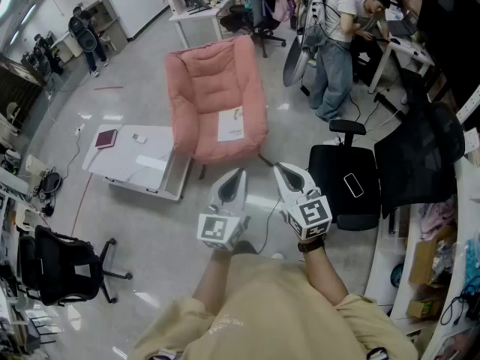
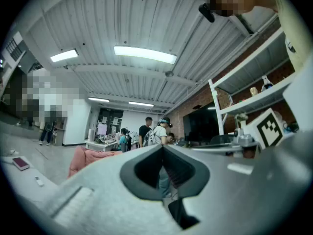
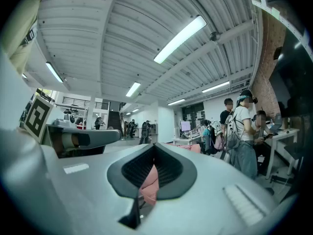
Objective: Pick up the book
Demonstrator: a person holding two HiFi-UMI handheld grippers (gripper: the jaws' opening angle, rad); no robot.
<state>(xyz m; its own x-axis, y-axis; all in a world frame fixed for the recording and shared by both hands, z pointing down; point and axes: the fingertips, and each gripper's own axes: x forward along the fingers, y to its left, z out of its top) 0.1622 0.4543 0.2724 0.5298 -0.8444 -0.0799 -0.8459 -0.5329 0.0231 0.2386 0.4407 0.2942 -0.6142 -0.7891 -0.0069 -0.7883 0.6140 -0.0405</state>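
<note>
A maroon book (image 1: 106, 138) lies on the low white table (image 1: 150, 172) at the left; the left gripper view shows that book (image 2: 20, 163) far off at its left edge. A white booklet (image 1: 231, 124) rests on the seat of the pink armchair (image 1: 214, 96). My left gripper (image 1: 238, 172) and right gripper (image 1: 279, 167) are held level side by side in front of the armchair, well short of it. Both are shut and hold nothing. The left gripper (image 2: 163, 148) and the right gripper (image 3: 153, 146) show their tips meeting, with the pink armchair (image 3: 149, 180) visible behind.
A black office chair (image 1: 354, 186) with a phone on its seat stands right of my grippers. Another black chair (image 1: 64, 265) is at the lower left. Several people (image 1: 336, 40) stand at desks beyond the armchair. Cables run across the shiny floor.
</note>
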